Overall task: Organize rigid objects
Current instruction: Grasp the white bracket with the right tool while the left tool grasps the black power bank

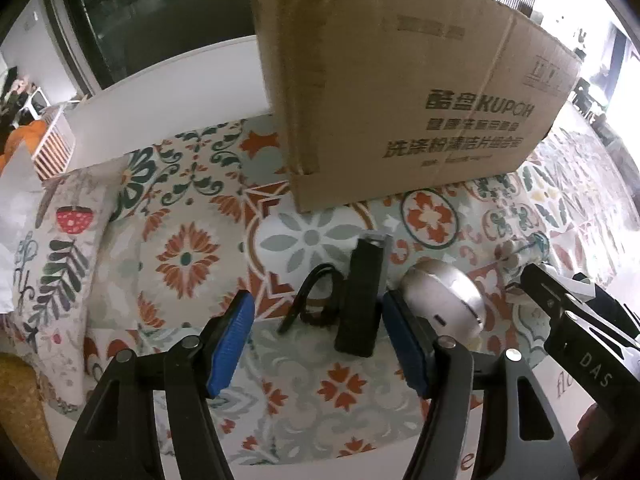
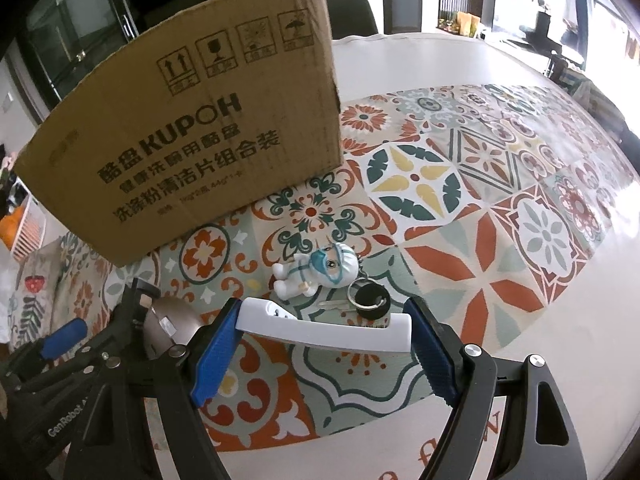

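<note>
A white bar-shaped object (image 2: 324,330) is spanned by the right gripper (image 2: 320,344), its long axis lying crosswise from one blue pad to the other, so that it is gripped by its two ends; whether it is lifted clear of the patterned tablecloth (image 2: 500,240) cannot be told. Just beyond it, a small masked figurine (image 2: 316,270) with a key ring (image 2: 370,300) is seen lying on the cloth. The left gripper (image 1: 320,336) is held open with nothing between its pads; a black rectangular device (image 1: 362,300) is found just ahead between the fingers, its long axis running away from the camera, roughly in line with the fingers, with a black strap loop (image 1: 314,296) beside it and a silver mouse (image 1: 442,298) just outside the right-hand pad. The black device is judged to be nearer the left hand, and a grasp across its narrow width appears possible with little turning. A cardboard box (image 1: 400,92) is stood upright beyond both grippers, probably the destination. The cloth is spread over a white table (image 2: 400,56); a cushion (image 1: 52,240) is seen at the left, with dark glass doors (image 1: 132,12) behind.
</note>
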Action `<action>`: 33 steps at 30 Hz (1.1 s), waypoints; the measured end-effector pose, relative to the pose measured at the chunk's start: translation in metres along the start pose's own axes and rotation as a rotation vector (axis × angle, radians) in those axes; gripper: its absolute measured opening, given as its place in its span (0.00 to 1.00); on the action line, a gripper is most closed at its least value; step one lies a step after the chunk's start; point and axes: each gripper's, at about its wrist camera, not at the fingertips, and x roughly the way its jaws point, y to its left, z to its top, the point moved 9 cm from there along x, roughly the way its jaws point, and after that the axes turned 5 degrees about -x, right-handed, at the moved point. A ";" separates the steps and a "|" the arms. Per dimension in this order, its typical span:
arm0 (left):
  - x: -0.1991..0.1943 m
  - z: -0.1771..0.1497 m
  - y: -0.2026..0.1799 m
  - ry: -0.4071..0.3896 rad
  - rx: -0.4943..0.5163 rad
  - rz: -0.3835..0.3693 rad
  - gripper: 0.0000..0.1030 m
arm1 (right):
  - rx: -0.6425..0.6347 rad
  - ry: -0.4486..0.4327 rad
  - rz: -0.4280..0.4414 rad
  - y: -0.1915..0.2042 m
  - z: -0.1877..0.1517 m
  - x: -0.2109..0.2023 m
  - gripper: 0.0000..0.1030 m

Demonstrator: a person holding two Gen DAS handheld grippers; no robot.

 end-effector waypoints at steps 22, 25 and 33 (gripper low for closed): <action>0.037 0.009 -0.012 0.036 0.141 -0.068 0.69 | -0.020 0.017 0.002 0.015 -0.002 0.006 0.79; 0.041 0.008 -0.014 0.041 0.129 -0.092 0.61 | -0.026 0.015 0.000 0.017 -0.001 0.006 0.79; 0.035 0.005 -0.014 0.021 0.122 -0.118 0.34 | -0.032 0.013 0.001 0.019 -0.001 0.005 0.79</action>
